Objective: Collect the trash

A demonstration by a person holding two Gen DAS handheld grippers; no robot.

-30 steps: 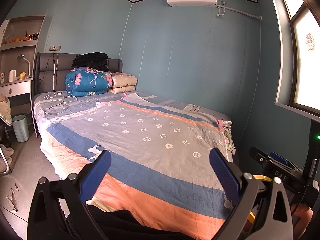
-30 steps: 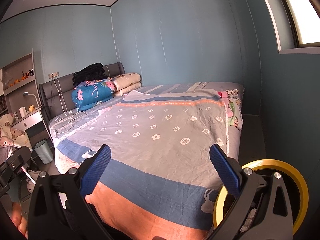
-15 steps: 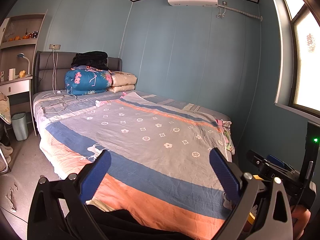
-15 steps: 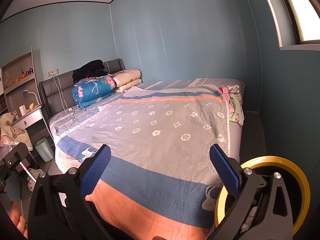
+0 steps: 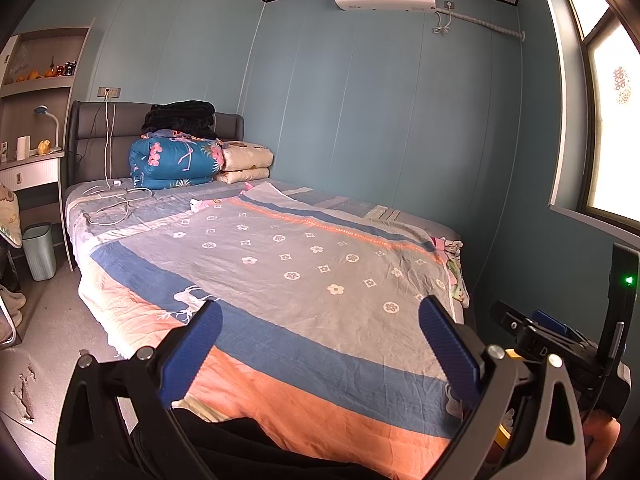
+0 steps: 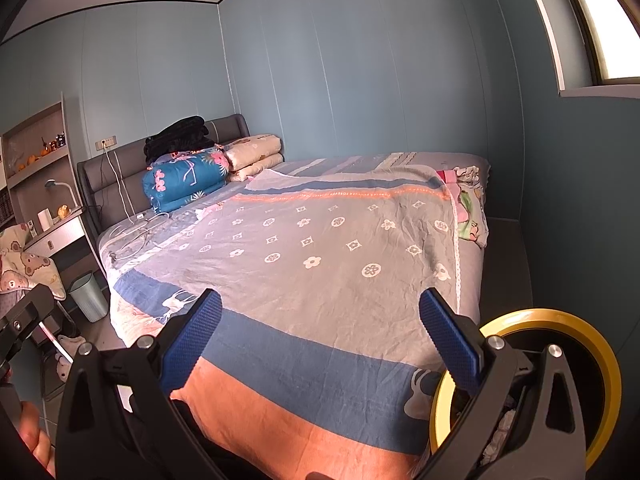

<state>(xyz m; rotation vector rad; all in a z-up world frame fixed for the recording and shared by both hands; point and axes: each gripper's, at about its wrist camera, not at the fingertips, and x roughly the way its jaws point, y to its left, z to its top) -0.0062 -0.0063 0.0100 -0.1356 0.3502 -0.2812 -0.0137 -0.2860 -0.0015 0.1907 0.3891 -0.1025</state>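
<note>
1. Left wrist view: your left tool (image 5: pixel 318 340) hovers over the foot of the bed (image 5: pixel 280 272), its fingers wide apart and holding nothing. A pale bin (image 5: pixel 39 251) stands on the floor by the headboard. No trash shows on the bedspread.
2. Right wrist view: your right tool (image 6: pixel 320 338) is likewise spread and empty. A yellow-rimmed bin (image 6: pixel 600 360) with crumpled scraps inside sits just beside it. Whether more trash is left, the views don't settle.

Folded quilts (image 5: pixel 176 164) on bed (image 5: pixel 280 280)
</note>
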